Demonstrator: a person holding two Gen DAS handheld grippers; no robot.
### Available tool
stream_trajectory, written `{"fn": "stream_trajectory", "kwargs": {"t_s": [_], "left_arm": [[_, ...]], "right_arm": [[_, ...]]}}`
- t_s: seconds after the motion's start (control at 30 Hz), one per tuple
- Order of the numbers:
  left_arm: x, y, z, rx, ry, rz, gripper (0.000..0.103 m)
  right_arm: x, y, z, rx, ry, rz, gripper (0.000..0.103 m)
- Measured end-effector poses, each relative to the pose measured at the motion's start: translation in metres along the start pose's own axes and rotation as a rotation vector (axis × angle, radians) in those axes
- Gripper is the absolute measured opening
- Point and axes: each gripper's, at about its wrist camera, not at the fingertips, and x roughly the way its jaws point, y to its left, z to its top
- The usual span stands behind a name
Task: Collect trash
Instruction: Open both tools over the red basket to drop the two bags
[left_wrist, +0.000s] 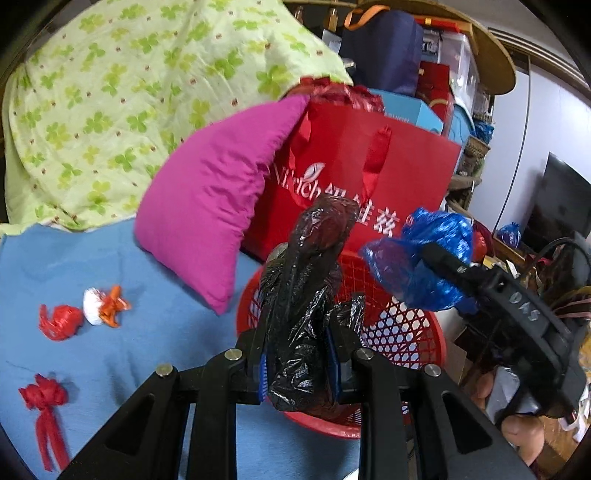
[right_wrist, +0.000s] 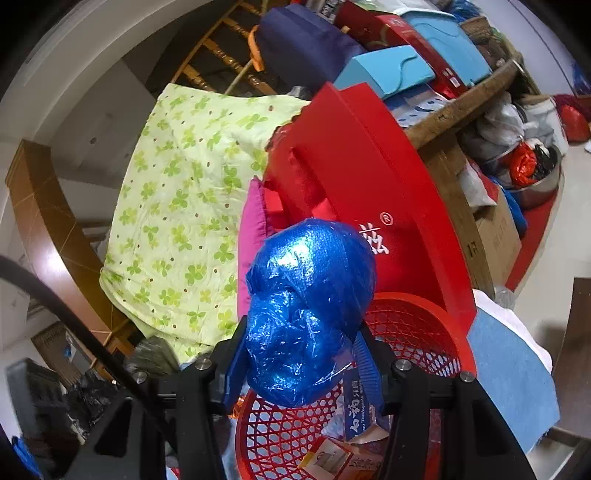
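Left tongs (left_wrist: 299, 363) squeeze black bag (left_wrist: 308, 295) over red basket (left_wrist: 413, 332). Right tongs (right_wrist: 301, 363) hold blue bag (right_wrist: 306, 306), basket at 5 o'clock.

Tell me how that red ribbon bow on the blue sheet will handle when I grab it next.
The red ribbon bow is probably floppy: its tails trail limp across the blue sheet. It looks light for its size, being thin ribbon loops. Likely it crushes in the jaws rather than slipping, and the tails may dangle.
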Motion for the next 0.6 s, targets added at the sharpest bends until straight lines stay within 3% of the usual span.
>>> {"fn": "stream_trajectory", "kwargs": {"t_s": [0.13, 0.23, 0.47, 0.6], "left_arm": [[0.016, 0.0, -0.006, -0.022, 0.038, -0.027, 0.028], [0.022, -0.001, -0.01, -0.018, 0.054, -0.039, 0.037], [0.015, 0.012, -0.015, -0.037, 0.033, -0.026, 0.046], [-0.001, 0.032, -0.022, -0.051, -0.002, 0.024, 0.056]], "right_arm": [[0.001, -0.007, 0.001, 0.036, 0.008, -0.01, 0.061], [0.003, -0.011, 0.001, 0.065, 0.016, -0.007, 0.066], [0.005, 0.0, -0.003, 0.04, 0.017, -0.004, 0.067], [0.006, 0.016, -0.008, -0.017, 0.007, -0.002, 0.067]]}}
